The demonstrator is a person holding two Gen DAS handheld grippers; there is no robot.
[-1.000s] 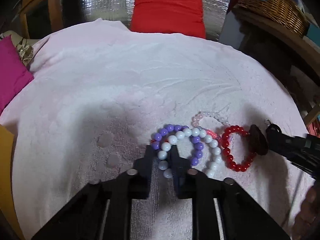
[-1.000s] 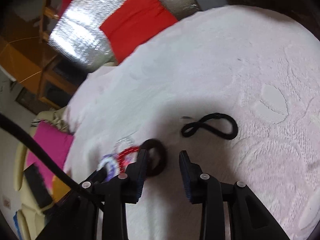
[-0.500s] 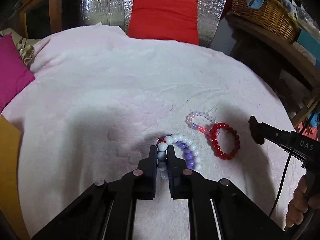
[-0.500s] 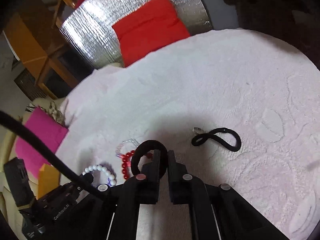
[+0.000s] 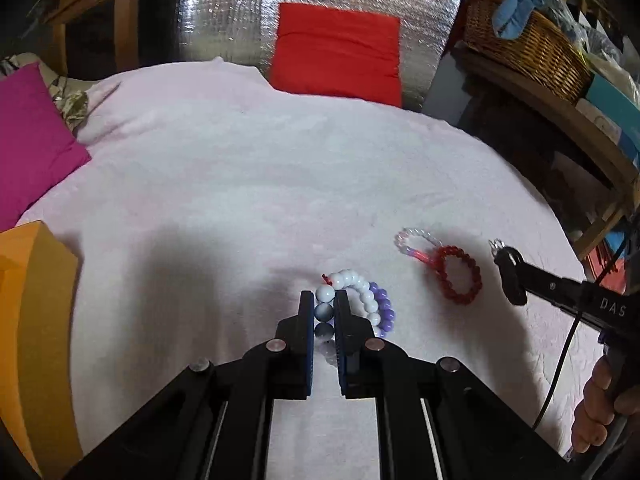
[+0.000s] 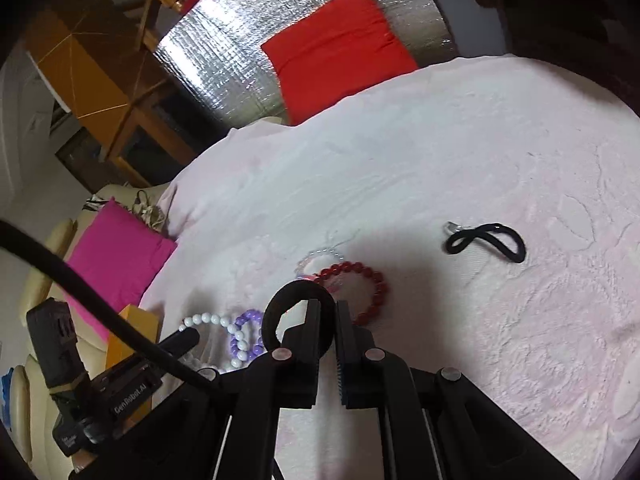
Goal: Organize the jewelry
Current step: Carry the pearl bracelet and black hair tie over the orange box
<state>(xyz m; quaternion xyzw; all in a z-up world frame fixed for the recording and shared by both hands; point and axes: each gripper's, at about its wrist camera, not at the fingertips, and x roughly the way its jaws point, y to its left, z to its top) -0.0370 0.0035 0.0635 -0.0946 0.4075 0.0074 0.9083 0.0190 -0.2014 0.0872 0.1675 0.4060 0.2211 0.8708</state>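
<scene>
My left gripper (image 5: 323,296) is shut on a white bead bracelet (image 5: 360,288), held a little above the pink towel (image 5: 240,200). A purple bead bracelet (image 5: 384,312) hangs tangled against it. A red bead bracelet (image 5: 458,276) and a small clear-pink bracelet (image 5: 412,238) lie on the towel to the right. My right gripper (image 6: 329,304) is shut on a black hair tie (image 6: 280,308), which loops out to the left of its fingers. A second black hair tie (image 6: 486,240) lies twisted on the towel farther right. In the left wrist view the right gripper (image 5: 508,276) reaches in from the right edge.
An orange box (image 5: 32,320) stands at the towel's left edge beside a magenta cushion (image 5: 28,140). A red cushion (image 5: 340,48) leans on a silver foil panel at the back. A wicker basket (image 5: 520,40) sits on a shelf at the right. A person's hand (image 5: 600,412) holds the right gripper.
The right jaws shut on the black hair tie and lifted it. Both grippers rose and drew back; the white and purple bracelets came away from the red one.
</scene>
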